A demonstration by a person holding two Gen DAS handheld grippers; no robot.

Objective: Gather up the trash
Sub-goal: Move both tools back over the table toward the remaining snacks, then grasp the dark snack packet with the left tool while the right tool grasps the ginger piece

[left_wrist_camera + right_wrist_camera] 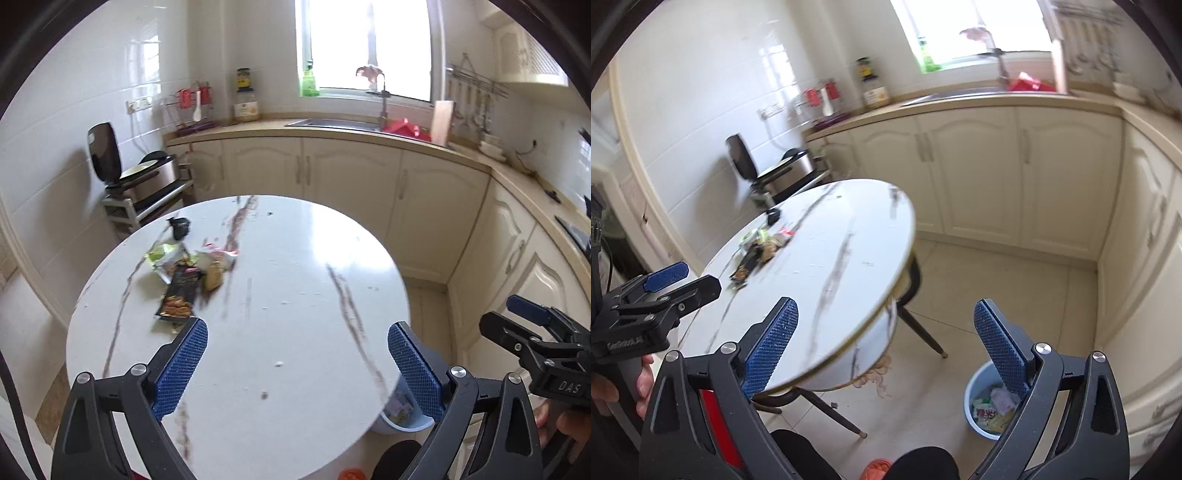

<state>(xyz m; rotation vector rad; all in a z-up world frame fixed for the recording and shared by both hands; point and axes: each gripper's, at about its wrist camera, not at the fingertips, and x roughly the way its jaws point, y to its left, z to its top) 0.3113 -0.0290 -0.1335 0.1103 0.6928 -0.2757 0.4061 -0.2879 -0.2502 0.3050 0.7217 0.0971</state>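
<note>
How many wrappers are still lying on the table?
About 4, clustered at the table's far left: dark packet nearest, green wrapper, tan one, red-white one. Blur and overlap may hide more.

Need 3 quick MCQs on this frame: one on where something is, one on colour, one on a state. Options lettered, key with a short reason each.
1. Where is the bin?
A. on the table
B. on the floor beside the table
C. on the counter

2. What colour are the pads on the tools' fingers?
A. blue
B. red
C. yellow

3. What state is the right tool in?
A. shut on a wrapper
B. shut with nothing in it
C. open with nothing in it

Key:
1 B: the bin stands on the floor tiles next to the table leg.
2 A: the ridged pads are blue in both wrist views.
3 C: its fingers stand wide apart with only table and floor seen between them; the wrappers lie on the far side of the table.
</note>
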